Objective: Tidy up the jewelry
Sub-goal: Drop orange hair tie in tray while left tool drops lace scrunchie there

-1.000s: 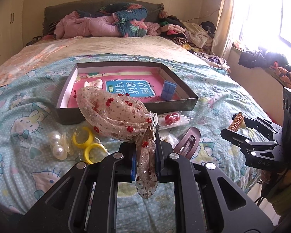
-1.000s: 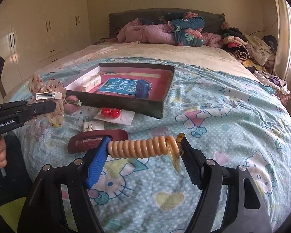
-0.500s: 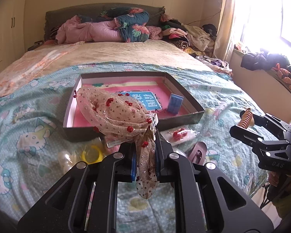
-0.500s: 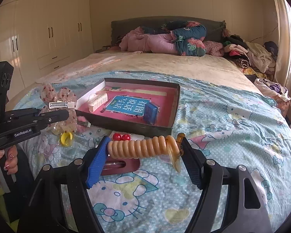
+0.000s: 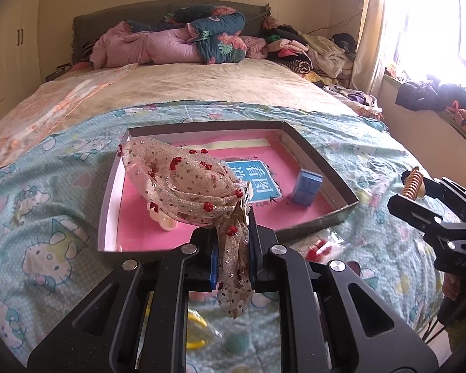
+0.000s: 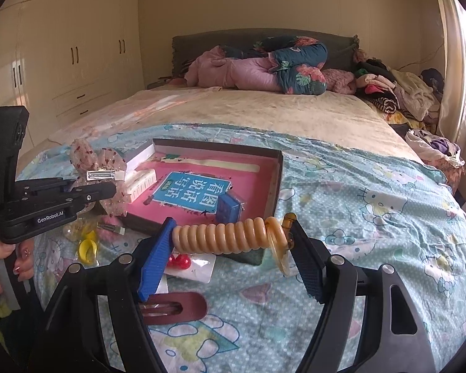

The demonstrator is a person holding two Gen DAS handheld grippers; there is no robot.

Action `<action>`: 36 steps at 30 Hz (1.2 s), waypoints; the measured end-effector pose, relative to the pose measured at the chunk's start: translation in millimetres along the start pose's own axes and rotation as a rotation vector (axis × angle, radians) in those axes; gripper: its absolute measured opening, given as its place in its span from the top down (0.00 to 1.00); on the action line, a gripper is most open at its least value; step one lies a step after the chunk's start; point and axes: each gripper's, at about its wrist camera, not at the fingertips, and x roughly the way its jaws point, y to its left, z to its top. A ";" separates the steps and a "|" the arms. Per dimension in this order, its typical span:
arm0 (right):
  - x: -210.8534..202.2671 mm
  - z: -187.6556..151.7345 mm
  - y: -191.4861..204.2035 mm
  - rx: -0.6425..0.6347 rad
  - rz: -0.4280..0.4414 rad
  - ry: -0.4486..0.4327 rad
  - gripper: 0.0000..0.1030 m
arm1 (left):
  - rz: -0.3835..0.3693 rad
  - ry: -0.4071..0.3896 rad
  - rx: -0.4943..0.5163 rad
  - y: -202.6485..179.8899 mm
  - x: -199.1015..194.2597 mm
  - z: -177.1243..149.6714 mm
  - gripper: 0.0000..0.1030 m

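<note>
- Risk noted: mesh bow (image 5: 186,183) pinched only by its trailing tail; soft, slippery fabric likely to slide out if swung, dropping short of the box (image 5: 323,168), onto the quilt (image 5: 46,217).
- Risk noted: bow bulk hanging forward of the fingertips, over the near-left part of the box; metal clip at its knot liable to snag the near box wall if lowered early.
- Risk noted: amber spiral hair tie (image 6: 230,236) spanned end to end across wide-set fingers; springy coil likely to buckle and pop free under any extra squeeze or jolt.
- Risk noted: both tools converging on the same box; collision between them plausible.
- Left gripper (image 5: 233,258): closed tight on the bow tail, fabric end dangling below the pads.
- Right gripper (image 6: 230,248): held wide, clamped on the hair tie, blue pad (image 6: 155,258) on one end, looped end against the other finger.
- Hair tie located at the near-right corner of the box, above the quilt, not yet inside.
- Loose pieces left on the quilt near the box front: red beads packet (image 6: 180,261), maroon clip (image 6: 171,307), yellow rings (image 6: 88,247).
</note>
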 end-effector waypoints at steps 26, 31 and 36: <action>103.4 46.6 -24.2 0.007 -0.005 0.090 0.32 | -0.027 0.119 0.016 8.2 79.3 5.1 0.91; 126.9 50.5 -18.6 -0.003 0.023 0.118 0.32 | -0.014 0.131 0.025 12.4 84.1 3.6 0.89; 150.9 52.0 -8.6 -0.023 0.037 0.157 0.32 | -0.011 0.132 0.016 17.1 82.6 1.6 0.86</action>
